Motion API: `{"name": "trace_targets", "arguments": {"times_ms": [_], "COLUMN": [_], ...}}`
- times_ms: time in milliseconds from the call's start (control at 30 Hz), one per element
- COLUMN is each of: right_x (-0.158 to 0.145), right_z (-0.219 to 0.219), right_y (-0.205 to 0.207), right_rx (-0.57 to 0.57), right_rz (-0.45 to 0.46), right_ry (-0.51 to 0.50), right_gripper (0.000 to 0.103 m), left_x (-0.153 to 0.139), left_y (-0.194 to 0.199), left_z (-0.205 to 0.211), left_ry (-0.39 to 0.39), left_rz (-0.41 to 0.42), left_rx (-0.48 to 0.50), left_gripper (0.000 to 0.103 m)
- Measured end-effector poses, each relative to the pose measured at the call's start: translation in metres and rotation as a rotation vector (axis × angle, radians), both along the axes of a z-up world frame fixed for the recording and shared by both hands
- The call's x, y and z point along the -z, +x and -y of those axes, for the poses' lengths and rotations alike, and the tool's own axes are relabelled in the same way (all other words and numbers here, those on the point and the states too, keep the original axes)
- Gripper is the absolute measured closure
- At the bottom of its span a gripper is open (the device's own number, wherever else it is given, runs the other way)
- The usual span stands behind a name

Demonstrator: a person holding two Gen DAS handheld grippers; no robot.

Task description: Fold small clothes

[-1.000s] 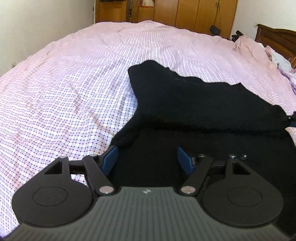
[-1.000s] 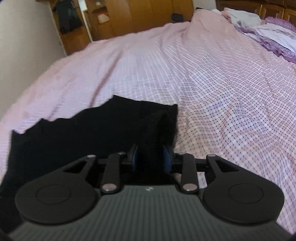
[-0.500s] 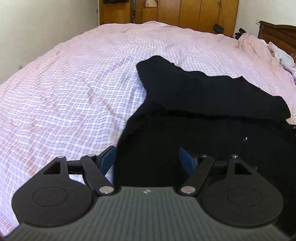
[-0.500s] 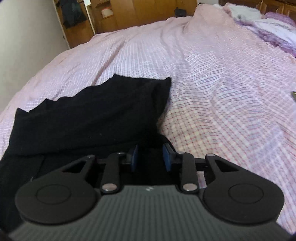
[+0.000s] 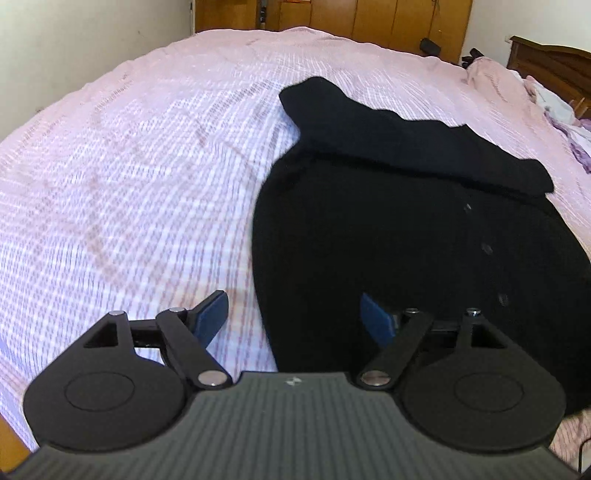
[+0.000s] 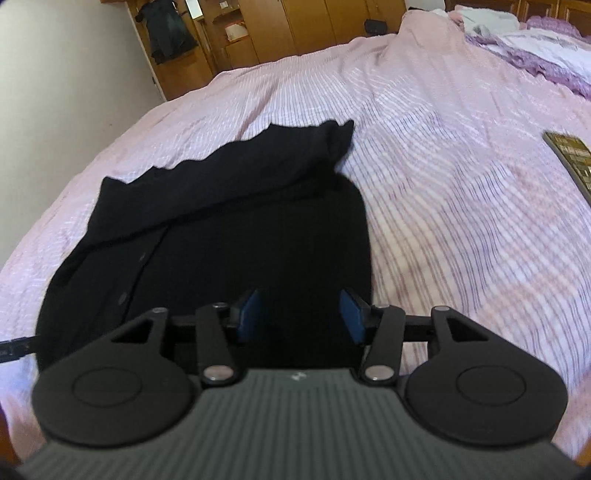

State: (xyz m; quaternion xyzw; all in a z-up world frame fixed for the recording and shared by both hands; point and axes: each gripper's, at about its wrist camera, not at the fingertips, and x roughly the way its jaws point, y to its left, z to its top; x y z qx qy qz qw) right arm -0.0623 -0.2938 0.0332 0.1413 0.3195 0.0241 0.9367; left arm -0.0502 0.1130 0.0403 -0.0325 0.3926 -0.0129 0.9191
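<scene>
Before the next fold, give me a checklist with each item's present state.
1. Black knitted buttoned garment lies on the pink checked bedspread: ok.
2. Far part already folded over into a band: ok.
3. Left gripper free of cloth, opening, garment's edge between the fingers but not pinched: ok.
4. Right gripper released, opening above the garment: ok.
5. Dark flat object lies clear of the garment: ok.
6. Fold lies flat and even: cannot tell, blurred.

A bed under a pink checked cover (image 5: 147, 166) fills the room, with wooden wardrobes (image 5: 369, 18) and pale walls (image 5: 74, 44) behind.
</scene>
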Motion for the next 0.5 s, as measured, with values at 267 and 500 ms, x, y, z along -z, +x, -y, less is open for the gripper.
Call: {"name": "trace_targets", "arguments": {"times_ms": [267, 500], "right_x": [0.018, 0.030], "right_z": [0.004, -0.001], "right_y": [-0.037, -0.043], "right_rx": [-0.001, -0.041], "right_rz": [-0.037, -0.077], "right_ry": [0.057, 0.077], "right_gripper": [0.052, 0.049], "left_x": [0.022, 0.029], "left_y": [-0.036, -0.038], "left_z": [-0.007, -0.003], "left_ry": [-0.070, -0.101], "left_rz": [-0.022, 0.007], "left_rx": [0.030, 0.066], "left_gripper": [0.020, 0.023]}}
